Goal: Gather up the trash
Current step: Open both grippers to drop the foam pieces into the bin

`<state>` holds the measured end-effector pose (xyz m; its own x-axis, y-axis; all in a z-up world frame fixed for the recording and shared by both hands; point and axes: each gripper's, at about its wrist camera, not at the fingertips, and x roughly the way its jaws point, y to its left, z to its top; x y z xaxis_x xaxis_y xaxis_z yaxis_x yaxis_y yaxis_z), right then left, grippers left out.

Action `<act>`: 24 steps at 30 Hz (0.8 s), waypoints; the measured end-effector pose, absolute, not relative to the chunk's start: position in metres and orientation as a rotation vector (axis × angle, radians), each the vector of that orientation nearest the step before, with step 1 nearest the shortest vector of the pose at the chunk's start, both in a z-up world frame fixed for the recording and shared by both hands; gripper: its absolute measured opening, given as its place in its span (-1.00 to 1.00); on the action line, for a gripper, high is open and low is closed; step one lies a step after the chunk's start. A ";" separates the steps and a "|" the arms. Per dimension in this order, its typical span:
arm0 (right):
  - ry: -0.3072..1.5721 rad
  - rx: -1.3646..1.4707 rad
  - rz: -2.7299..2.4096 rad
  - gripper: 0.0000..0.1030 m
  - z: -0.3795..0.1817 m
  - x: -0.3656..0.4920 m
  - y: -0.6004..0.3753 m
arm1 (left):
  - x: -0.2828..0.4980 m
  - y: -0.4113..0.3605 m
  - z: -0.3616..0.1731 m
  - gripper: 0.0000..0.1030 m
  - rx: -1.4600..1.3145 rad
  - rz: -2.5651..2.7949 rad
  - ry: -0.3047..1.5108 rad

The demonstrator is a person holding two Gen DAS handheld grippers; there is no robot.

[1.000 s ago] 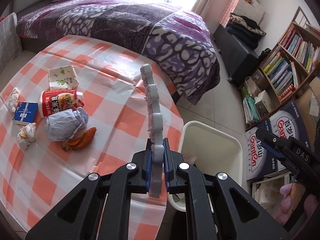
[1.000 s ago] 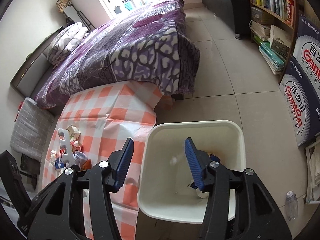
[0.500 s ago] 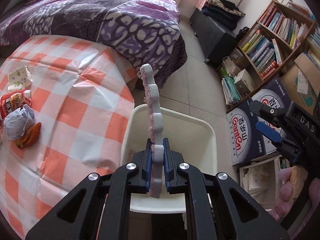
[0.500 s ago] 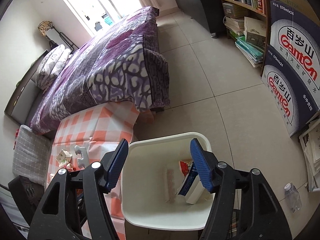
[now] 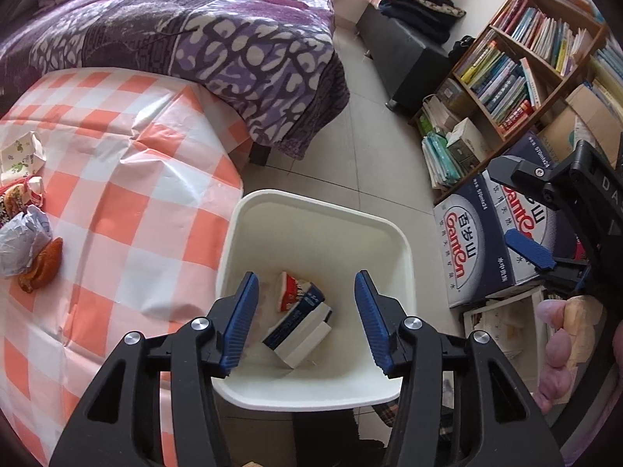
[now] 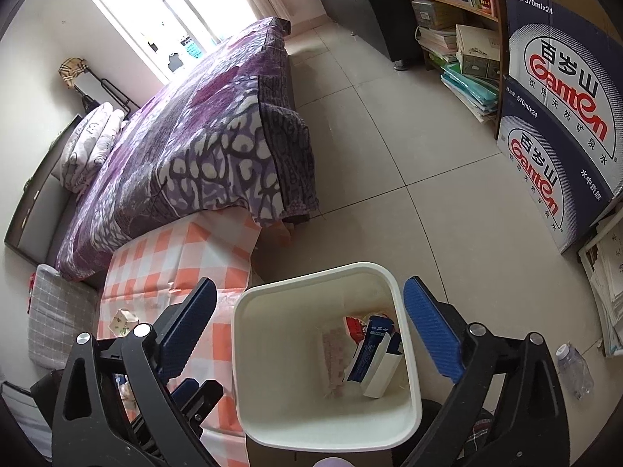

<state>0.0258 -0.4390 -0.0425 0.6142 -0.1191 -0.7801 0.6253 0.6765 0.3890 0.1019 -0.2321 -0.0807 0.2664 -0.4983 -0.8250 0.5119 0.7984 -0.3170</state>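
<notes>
A white bin (image 5: 405,249) (image 6: 409,350) stands on the floor beside the checkered table (image 5: 128,210) (image 6: 163,257). Inside lie a blue-and-white box (image 5: 300,323) (image 6: 370,354), a red-and-white wrapper (image 5: 290,292) and a pinkish foam strip (image 6: 333,354). My left gripper (image 5: 305,319) is open and empty above the bin. My right gripper (image 6: 307,334) is open and empty, also above the bin; it shows at the right of the left wrist view (image 5: 529,249). On the table's left edge lie a grey crumpled wrapper (image 5: 23,241), an orange scrap (image 5: 43,264) and a white carton (image 5: 21,153).
A bed with a purple blanket (image 5: 202,39) (image 6: 202,148) stands behind the table. A bookshelf (image 5: 525,62) and stacked water cartons (image 5: 483,241) (image 6: 557,128) stand right of the bin. A plastic bottle (image 6: 574,364) lies on the tiled floor.
My left gripper swung from the table to above the bin, opened and let go of the foam strip, which now lies in the bin. The right gripper stayed open.
</notes>
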 end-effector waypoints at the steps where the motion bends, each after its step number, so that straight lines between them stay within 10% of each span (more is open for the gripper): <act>1: 0.807 0.701 -0.468 0.86 -0.042 0.028 -0.435 | 0.104 -0.227 -0.081 0.26 0.024 -0.658 1.103; 24: 0.986 0.544 -0.261 0.86 -0.061 0.124 -0.293 | 0.221 -0.005 -0.133 0.54 0.218 0.011 1.242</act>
